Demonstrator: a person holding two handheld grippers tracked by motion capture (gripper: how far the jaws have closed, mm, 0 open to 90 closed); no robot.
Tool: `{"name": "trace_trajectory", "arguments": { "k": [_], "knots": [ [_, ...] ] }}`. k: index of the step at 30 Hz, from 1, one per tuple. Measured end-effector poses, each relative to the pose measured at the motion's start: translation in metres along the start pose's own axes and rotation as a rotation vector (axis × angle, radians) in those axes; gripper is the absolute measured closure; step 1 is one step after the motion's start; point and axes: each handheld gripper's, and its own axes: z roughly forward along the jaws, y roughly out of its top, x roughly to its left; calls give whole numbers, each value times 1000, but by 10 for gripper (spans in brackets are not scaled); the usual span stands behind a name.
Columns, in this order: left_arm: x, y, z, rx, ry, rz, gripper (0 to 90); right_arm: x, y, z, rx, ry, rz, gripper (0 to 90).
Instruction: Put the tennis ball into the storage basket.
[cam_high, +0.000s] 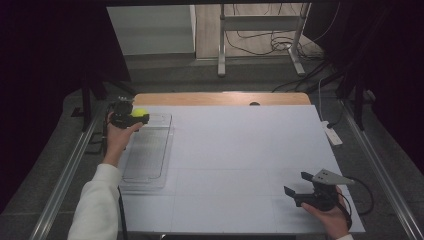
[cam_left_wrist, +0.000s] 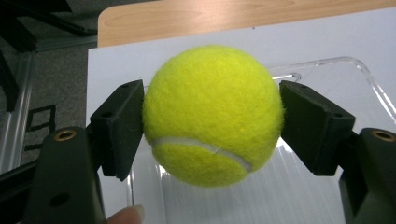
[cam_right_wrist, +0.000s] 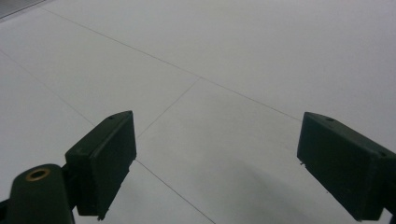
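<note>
The bench (cam_high: 240, 165) is covered by a white sheet with thin seam lines, and a strip of bare wood shows along its far edge. Most of the sheet lies open, from the middle across to the right edge. Near the left edge stands a clear plastic tray (cam_high: 150, 150), a long rectangle whose long axis runs near to far; its near part holds nothing.

The left gripper (cam_high: 131, 118) is at the far left, held over the far end of the tray. Its fingers (cam_left_wrist: 119, 126) are clenched on a yellow tennis ball (cam_left_wrist: 212, 114), one pad pressing each side. The ball is clear of the tray floor and hangs above the tray's far rounded corner; being round, it has no long axis, and its white seam curves across its lower face in the left gripper view.

The right gripper (cam_high: 300, 186) is at the near right, well apart from the tray, pointing left and away over bare sheet. Its fingers (cam_right_wrist: 105, 161) are released, spread wide with nothing between them.
</note>
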Motion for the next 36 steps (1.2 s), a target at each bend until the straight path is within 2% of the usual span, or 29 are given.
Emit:
{"name": "trace_trajectory", "arguments": {
  "k": [6, 13, 19, 36],
  "knots": [
    [0, -1, 2, 14, -7, -3, 272, 0, 0, 0, 0, 0, 0, 119],
    [-2, -5, 8, 64, -7, 18, 271, 0, 0, 0, -1, 0, 1, 119],
    [-3, -8, 13, 85, -10, 27, 271, 0, 0, 0, 0, 0, 0, 119],
    [-10, -14, 23, 133, 14, 71, 270, 0, 0, 0, 4, -2, 0, 119]
  ]
}}
